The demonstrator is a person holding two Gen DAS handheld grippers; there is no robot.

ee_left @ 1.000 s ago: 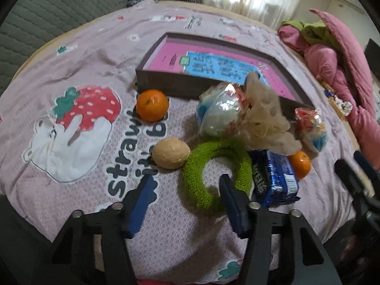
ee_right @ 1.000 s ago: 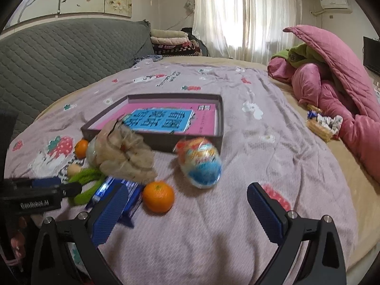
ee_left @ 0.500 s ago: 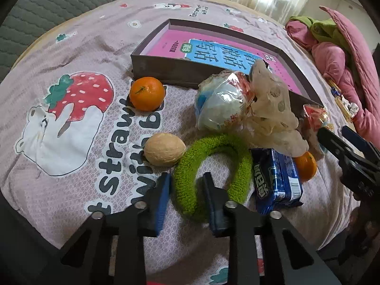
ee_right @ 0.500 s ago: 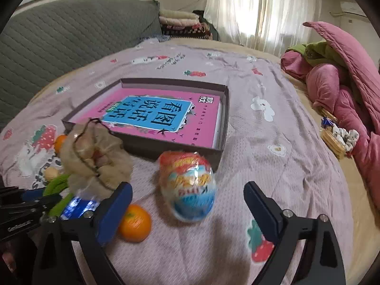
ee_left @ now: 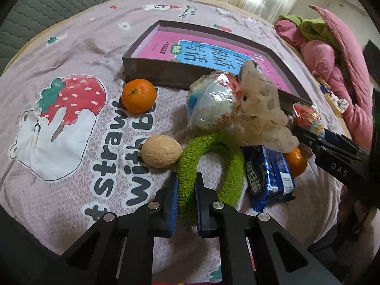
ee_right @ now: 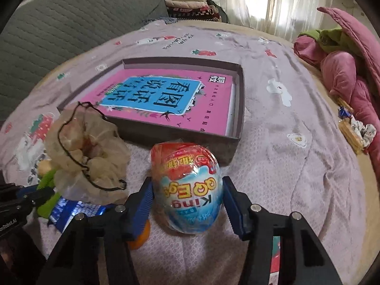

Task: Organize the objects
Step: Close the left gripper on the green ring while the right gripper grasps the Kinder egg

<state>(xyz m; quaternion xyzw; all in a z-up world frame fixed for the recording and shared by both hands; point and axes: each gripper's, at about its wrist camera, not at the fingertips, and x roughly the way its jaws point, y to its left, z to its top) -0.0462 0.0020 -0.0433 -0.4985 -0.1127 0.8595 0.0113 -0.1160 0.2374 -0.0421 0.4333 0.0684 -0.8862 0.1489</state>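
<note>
A green fuzzy ring [ee_left: 213, 156] lies on the bedspread, and my left gripper [ee_left: 187, 185] is shut on its left limb. Beside it are a beige ball [ee_left: 161, 151], an orange [ee_left: 139, 96], a wrapped egg in a beige mesh bag [ee_left: 261, 109] and a blue biscuit pack [ee_left: 268, 175]. In the right wrist view a red-and-blue egg toy [ee_right: 187, 190] stands between the fingers of my right gripper [ee_right: 187, 198]. Its jaws are closing, and both pads touch the egg's sides. A second orange [ee_right: 142, 237] is half hidden under the left finger.
A shallow dark box [ee_right: 180, 137] holding a pink book sits just behind the objects. Pink quilts [ee_right: 351, 83] and a small pile of snacks [ee_right: 353, 130] lie at the bed's right edge. A grey headboard [ee_right: 59, 23] stands at the far left.
My left jaws closed from wide open onto the green ring's limb. My right gripper moved forward and down around the egg toy, and its jaws narrowed onto it.
</note>
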